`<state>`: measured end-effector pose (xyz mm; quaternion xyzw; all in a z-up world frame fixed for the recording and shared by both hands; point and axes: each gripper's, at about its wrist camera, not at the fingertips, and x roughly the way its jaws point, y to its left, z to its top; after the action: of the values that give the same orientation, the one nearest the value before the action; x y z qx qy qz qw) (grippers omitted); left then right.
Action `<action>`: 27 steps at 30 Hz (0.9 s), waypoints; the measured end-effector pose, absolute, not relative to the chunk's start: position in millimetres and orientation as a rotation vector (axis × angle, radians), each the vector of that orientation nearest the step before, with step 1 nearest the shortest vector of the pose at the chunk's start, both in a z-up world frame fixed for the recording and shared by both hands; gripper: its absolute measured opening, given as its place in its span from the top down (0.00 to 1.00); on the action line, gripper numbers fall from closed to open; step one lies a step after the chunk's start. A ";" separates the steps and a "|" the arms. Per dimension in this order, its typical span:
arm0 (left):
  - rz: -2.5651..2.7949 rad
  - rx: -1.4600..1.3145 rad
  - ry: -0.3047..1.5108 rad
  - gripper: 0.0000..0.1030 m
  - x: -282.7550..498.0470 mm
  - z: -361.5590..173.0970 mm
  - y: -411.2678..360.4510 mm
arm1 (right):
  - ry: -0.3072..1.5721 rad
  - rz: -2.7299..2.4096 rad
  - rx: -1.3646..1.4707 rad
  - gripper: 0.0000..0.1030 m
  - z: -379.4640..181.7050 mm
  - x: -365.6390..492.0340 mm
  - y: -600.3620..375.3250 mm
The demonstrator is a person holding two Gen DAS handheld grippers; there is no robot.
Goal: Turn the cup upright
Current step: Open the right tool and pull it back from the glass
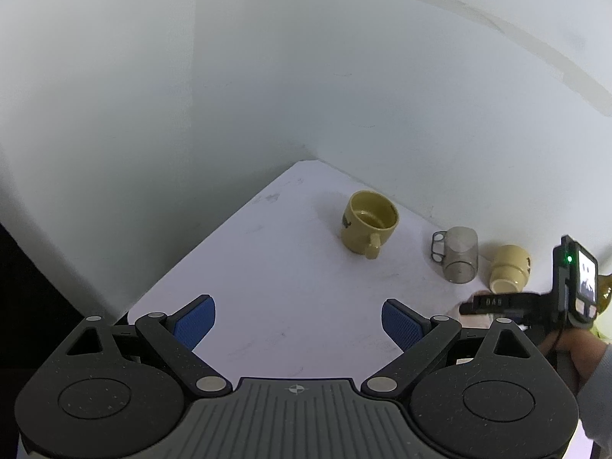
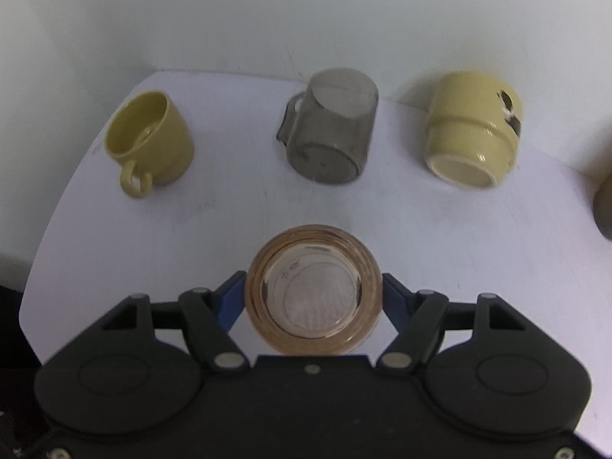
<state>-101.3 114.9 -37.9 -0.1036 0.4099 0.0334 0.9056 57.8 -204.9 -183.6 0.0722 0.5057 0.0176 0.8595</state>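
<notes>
My right gripper (image 2: 313,290) is shut on an amber glass cup (image 2: 313,290), held over the white table (image 2: 267,222) with its round end facing the camera. Behind it stand an upright yellow mug (image 2: 153,141), an upside-down smoky clear cup (image 2: 331,134) and an upside-down yellow mug (image 2: 472,130). In the left wrist view my left gripper (image 1: 298,323) is open and empty over the table (image 1: 267,287), with the upright yellow mug (image 1: 369,223), the clear cup (image 1: 459,254) and the overturned mug (image 1: 508,269) beyond. The right gripper's body (image 1: 535,298) shows at the right.
White walls meet at the table's back corner (image 1: 306,160). A dark brownish object (image 2: 604,206) sits at the right edge of the right wrist view. The table's left edge drops into dark space (image 1: 38,306).
</notes>
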 end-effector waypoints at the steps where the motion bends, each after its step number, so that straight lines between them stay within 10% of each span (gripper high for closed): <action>1: 0.069 -0.213 0.848 0.09 -101.6 -37.5 113.8 | 1.063 0.036 0.153 0.31 -183.2 58.8 -205.3; 15: -0.032 -0.194 0.895 0.00 -82.2 -27.5 90.6 | 0.881 -0.020 0.110 0.00 -90.9 -8.8 -221.4; 27: -0.190 -0.047 0.971 0.00 -63.2 -23.5 29.7 | 0.947 -0.129 0.184 0.00 -38.8 -73.2 -211.3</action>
<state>-63.2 29.7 -23.5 -0.0226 0.4660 -0.0913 0.8798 -73.2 -211.3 -38.8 0.0885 0.4551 -0.0622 0.8839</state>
